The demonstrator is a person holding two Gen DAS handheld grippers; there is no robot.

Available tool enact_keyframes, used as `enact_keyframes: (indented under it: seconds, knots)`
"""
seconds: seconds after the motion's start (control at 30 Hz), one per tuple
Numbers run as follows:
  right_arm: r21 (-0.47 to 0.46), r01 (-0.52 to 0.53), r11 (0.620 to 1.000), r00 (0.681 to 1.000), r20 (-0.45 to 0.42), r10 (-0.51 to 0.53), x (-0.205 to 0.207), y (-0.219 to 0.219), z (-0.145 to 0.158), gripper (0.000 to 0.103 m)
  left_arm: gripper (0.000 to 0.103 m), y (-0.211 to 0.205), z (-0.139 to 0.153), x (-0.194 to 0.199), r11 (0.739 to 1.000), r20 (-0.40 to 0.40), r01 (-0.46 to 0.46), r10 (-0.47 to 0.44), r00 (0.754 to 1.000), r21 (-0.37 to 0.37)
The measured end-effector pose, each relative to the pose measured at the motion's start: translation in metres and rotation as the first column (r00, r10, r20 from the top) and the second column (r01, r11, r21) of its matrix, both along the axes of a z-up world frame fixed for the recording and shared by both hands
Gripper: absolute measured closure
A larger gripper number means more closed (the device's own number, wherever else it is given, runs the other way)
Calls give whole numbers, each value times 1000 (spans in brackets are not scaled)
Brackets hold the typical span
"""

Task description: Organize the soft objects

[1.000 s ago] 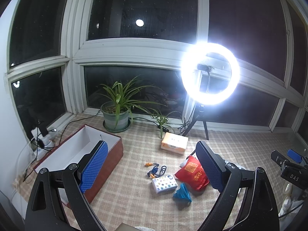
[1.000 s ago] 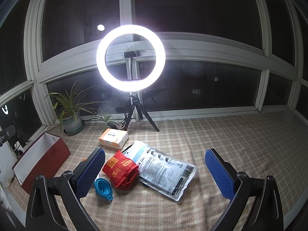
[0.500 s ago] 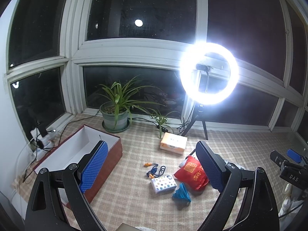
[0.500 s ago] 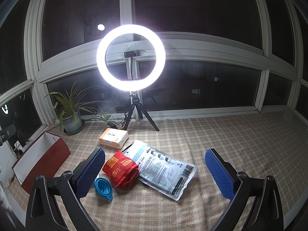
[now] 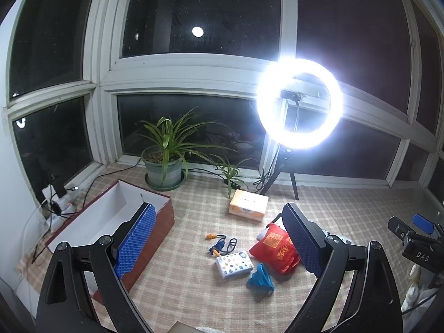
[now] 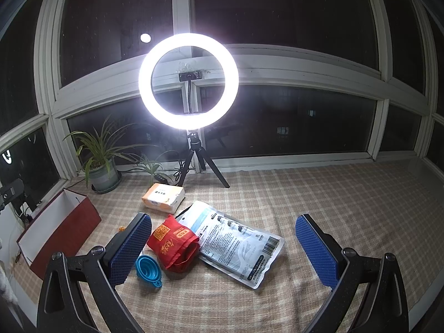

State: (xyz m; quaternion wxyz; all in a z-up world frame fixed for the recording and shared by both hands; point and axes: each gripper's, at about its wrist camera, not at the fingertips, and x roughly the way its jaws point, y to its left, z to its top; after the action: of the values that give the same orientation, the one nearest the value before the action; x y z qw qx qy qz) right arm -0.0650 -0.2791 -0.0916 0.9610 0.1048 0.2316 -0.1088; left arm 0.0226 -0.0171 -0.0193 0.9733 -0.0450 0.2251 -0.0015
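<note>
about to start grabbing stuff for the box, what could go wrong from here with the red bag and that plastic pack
1. The red bag lies on the edge of the plastic pack; pulling either may drag the other.
2. The blue funnel sits against the bag and could get pinched along with it.
3. The corded earplugs lie loose beside the small tissue pack; the cord might snag a finger of the open left gripper.

A: What do the grippers look like?
B: Left gripper (image 5: 219, 241) and right gripper (image 6: 223, 247) match: black forked arms, silver screws at the joints, blue dimpled pads (image 6: 316, 252).
</note>
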Motion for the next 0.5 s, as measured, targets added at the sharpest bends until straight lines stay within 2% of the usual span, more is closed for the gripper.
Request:
enact_keyframes:
  seconds: [0.3, 0.5]
  knots:
    - [7, -3, 1000, 1000, -17, 3, 3, -3, -6, 1, 10, -2, -3, 2, 1000, -19, 1, -1, 1000, -5]
    - [7, -24, 1000, 999, -34, 24, 10, -6, -25, 1, 10, 1, -16, 15, 1000, -76, 8, -9, 997, -14]
